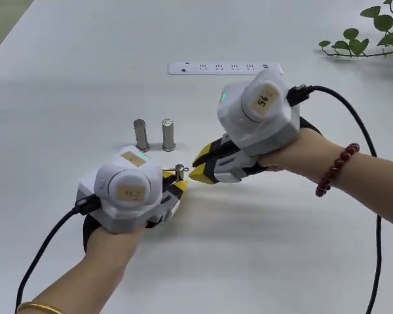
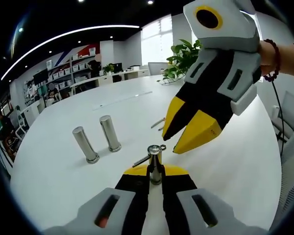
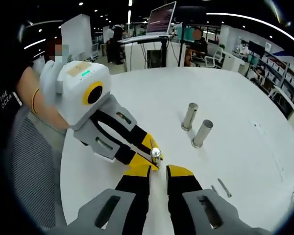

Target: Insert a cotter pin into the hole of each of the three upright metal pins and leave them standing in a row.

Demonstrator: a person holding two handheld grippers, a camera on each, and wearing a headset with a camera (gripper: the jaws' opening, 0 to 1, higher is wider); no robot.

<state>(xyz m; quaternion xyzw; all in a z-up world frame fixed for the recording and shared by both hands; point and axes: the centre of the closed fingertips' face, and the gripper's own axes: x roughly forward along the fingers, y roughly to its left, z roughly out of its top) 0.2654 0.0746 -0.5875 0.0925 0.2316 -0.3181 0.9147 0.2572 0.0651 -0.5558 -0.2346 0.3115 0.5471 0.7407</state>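
Near the front edge of the white table (image 1: 65, 78), the left gripper (image 2: 156, 172) is clenched on the lower part of a metal pin (image 2: 155, 159). It holds the pin upright and steady, with the head clear of the jaws so the cross hole can be reached from the side. A cotter pin (image 2: 158, 147) appears to sit through that hole: its loop shows on one side of the head and its legs poke out on the other.

The right gripper (image 3: 160, 172) hovers just beside the head with its jaws parted and nothing between them. It seems placed either to nudge the cotter pin fully home or to go for another one.

Two more metal pins (image 1: 154, 135) stand upright side by side just behind the held one, close together but apart. No cotter pin can be seen in either. Spare cotter pins (image 2: 157, 123) lie flat on the table beyond the held pin, within easy reach of the right gripper. A power strip (image 1: 223, 67) lies farther back.

By this reading the first of the three pins is about done. It likely needs setting down in line with the other two, gently, since the thin cotter pin could slide out.
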